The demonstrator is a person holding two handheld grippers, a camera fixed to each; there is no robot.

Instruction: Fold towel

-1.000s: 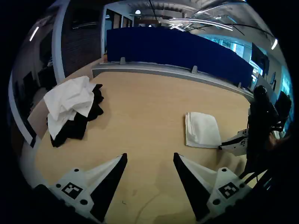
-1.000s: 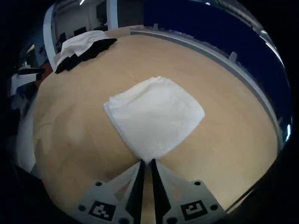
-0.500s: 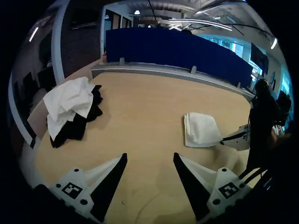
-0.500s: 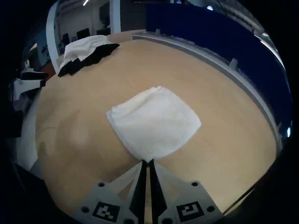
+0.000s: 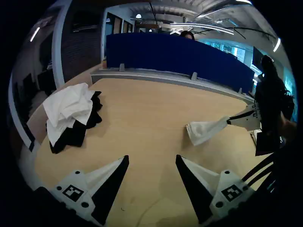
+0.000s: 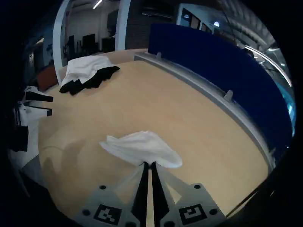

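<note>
Lifted off the light wooden tabletop [image 5: 151, 113] [image 6: 151, 98], where it lay flat and folded a second ago, the white terry-cloth towel [image 5: 202, 129] [image 6: 141, 148] now hangs by one corner from the right gripper [image 6: 149, 164] [image 5: 228, 121], whose two black fingers are pressed together on the fabric. In the left gripper view the towel slopes down from that pinched corner to a bunched lower end that appears to rest on the wood; in the right gripper view it sags in soft folds just ahead of the fingertips, its far edge low against the table. The right gripper itself has risen with the towel, and the dark figure of the person [image 5: 272, 102] holding it stands at the table's right end.

The left gripper [image 5: 151, 157] [image 6: 35, 103] has kept its place above the near edge of the table, fingers spread wide apart with nothing between them, well apart from the towel.

At the far left of the table a loose heap of white and black cloth [image 5: 70, 111] [image 6: 88, 72] is unmoved, the white piece draped over the black. A dark blue fabric partition [image 5: 178, 53] [image 6: 223, 72] on a grey rail [image 5: 163, 75] runs along the table's far side.
</note>
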